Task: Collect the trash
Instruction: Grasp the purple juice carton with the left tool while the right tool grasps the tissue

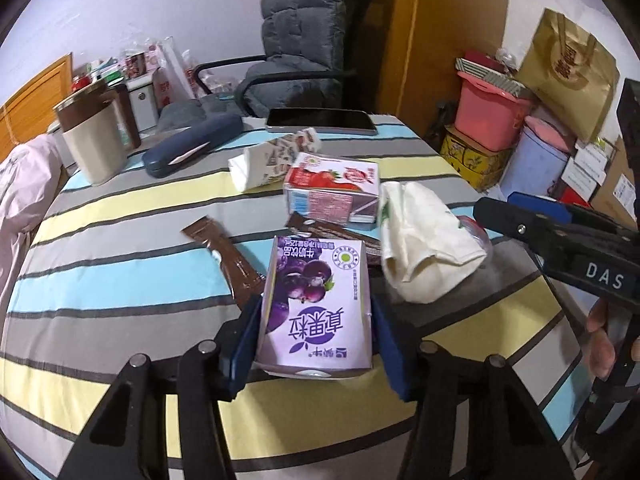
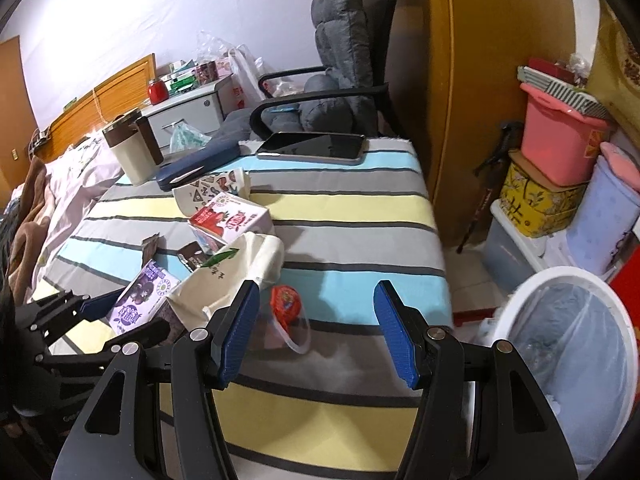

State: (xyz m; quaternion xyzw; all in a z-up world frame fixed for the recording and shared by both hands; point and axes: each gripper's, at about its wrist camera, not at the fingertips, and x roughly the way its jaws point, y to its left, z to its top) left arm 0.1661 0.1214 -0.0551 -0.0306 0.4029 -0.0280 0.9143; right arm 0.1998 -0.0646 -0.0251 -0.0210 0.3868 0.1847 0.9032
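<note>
With the left tool (image 1: pixel 316 344) clamped on the purple, glossy cardboard milk carton (image 1: pixel 316 300) lying on the striped-cloth worktop (image 1: pixel 120 248), squeeze only lightly so its thin walls hold shape, while the right tool (image 2: pixel 316 332) hangs wide and empty over the crumpled clear plastic cup with red lid (image 2: pixel 289 314), near the white lined bin (image 2: pixel 568 344).

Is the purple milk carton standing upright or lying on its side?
Lying down. The purple milk carton rests flat on the striped tablecloth, printed face up, between the left gripper fingers.
</note>
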